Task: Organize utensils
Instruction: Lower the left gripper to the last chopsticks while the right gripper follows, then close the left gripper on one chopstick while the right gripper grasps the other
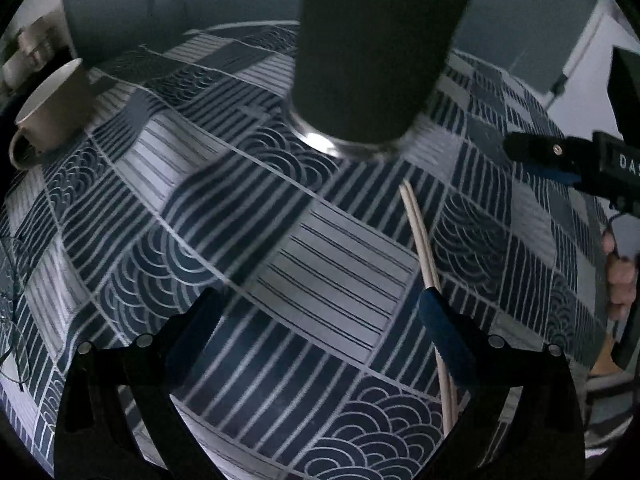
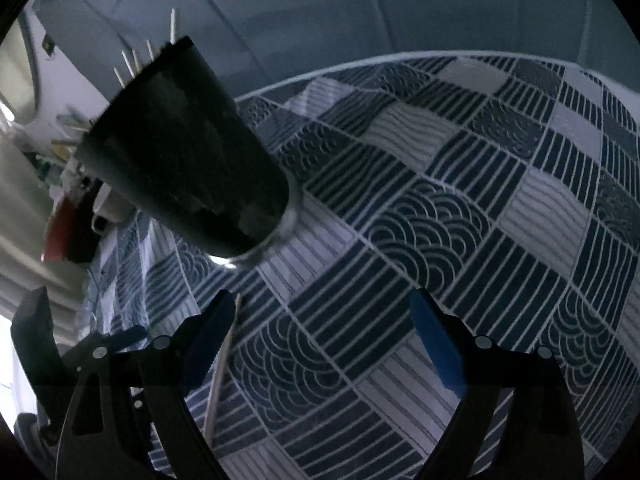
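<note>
From the left wrist view, your left gripper [image 1: 320,320] has its fingers spread with nothing between them. The pair of pale chopsticks [image 1: 420,240] lies on the patterned counter [image 1: 200,200], just beside the right-hand finger [image 1: 440,328], long axis running away toward the dark tumbler [image 1: 368,60]. A beige mug [image 1: 52,116] stands near the counter's far left edge.

From the right wrist view, your right gripper [image 2: 324,336] is also spread and empty; the chopsticks sit beside its left-hand finger [image 2: 208,340]. The tumbler already holds several sticks [image 2: 136,60] (only tips show). Either hand looks near enough.
</note>
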Action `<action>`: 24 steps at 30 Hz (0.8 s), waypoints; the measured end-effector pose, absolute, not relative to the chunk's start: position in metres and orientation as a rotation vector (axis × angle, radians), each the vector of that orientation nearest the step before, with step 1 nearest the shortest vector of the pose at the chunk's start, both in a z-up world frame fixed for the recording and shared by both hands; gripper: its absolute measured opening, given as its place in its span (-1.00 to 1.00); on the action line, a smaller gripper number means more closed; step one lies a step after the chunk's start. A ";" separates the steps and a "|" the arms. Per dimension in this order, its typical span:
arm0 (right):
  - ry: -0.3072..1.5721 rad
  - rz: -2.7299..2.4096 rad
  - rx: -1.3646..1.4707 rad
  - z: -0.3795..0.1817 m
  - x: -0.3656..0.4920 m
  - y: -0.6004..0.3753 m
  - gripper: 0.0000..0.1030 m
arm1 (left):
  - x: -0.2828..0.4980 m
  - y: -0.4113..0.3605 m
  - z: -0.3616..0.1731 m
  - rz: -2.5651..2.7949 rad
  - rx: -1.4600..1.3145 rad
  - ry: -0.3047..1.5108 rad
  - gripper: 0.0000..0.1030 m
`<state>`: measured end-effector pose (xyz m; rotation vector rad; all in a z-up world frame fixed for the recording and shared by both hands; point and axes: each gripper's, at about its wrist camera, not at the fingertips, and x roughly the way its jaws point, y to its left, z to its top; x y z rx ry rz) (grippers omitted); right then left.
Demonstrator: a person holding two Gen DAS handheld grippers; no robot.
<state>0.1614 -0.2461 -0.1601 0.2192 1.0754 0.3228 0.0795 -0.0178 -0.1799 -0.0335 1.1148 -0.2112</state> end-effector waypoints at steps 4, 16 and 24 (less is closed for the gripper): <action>1.095 0.323 0.207 -0.165 0.159 -0.246 0.64 | 0.081 -0.030 -0.184 -0.209 0.036 1.134 0.88; 1.134 0.351 0.159 -0.175 0.158 -0.235 0.65 | 0.089 -0.045 -0.185 -0.221 0.098 1.176 0.91; 1.154 0.366 0.143 -0.179 0.158 -0.227 0.65 | 0.098 -0.051 -0.189 -0.152 0.115 1.212 0.92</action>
